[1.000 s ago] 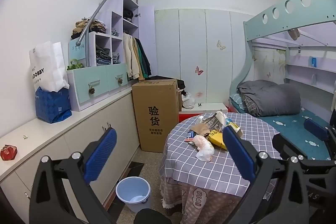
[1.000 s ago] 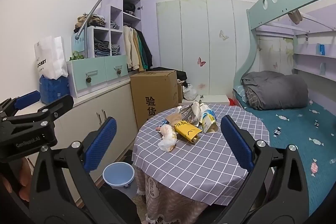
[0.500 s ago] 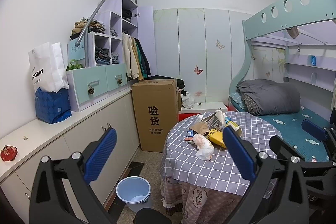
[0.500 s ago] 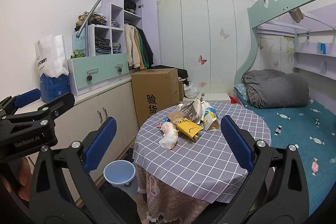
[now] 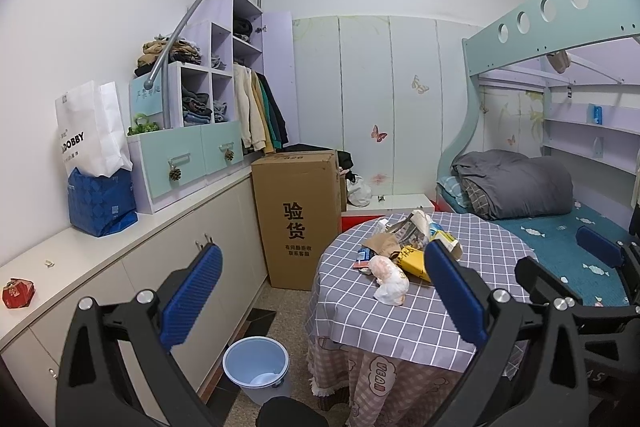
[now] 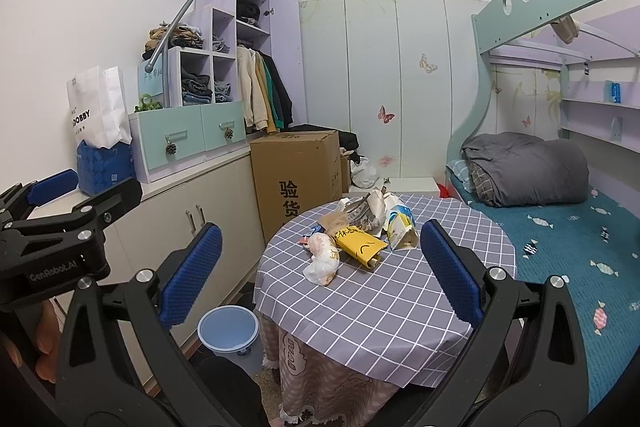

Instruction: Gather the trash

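My left tongs [image 5: 322,291] and right tongs [image 6: 320,275] are both spread wide and grip nothing, as one second ago. The trash pile [image 6: 352,231] lies near the far edge of the round table [image 6: 384,311], well ahead of both tongs, and sits slightly lower and larger in both views than before. The blue bucket [image 5: 256,363] stands on the floor just beside the table.

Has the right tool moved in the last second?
Yes. The right tool has crept forward toward the round table, whose trash pile sits slightly nearer.
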`<state>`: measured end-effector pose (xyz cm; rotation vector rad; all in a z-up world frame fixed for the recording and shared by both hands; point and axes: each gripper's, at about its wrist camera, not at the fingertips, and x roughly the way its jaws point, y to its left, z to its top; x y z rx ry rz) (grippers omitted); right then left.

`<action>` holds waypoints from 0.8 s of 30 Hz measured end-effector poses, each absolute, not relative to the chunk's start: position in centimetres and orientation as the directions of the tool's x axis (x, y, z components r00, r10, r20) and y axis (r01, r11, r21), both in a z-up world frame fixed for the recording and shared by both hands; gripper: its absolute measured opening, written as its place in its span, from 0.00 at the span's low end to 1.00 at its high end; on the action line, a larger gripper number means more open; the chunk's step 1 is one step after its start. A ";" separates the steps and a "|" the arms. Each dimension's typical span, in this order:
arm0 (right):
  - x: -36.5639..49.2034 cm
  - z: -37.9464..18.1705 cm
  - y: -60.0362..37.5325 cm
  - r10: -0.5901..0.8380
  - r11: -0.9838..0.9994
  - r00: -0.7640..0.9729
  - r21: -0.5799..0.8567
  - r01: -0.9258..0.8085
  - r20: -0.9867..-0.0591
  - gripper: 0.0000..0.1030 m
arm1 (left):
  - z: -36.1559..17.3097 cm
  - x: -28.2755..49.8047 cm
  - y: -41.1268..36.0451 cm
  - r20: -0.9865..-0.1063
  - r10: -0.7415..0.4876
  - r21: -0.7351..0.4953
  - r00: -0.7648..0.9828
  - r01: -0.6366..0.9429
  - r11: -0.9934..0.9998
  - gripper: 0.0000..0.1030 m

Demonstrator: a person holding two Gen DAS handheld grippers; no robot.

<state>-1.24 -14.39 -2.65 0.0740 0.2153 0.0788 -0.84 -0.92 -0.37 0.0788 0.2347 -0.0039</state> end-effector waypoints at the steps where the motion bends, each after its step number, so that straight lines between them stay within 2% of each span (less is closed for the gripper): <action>1: -1.2 -2.6 -14.4 0.086 0.994 0.974 0.082 -0.070 -0.211 0.94 | -0.4 -0.9 -0.9 -0.233 0.006 0.078 0.972 0.013 0.997 0.96; 24: -1.2 -2.6 -14.3 0.084 0.994 0.974 0.081 -0.069 -0.211 0.94 | -0.3 -0.8 -0.8 -0.233 0.007 0.080 0.973 0.012 0.997 0.96</action>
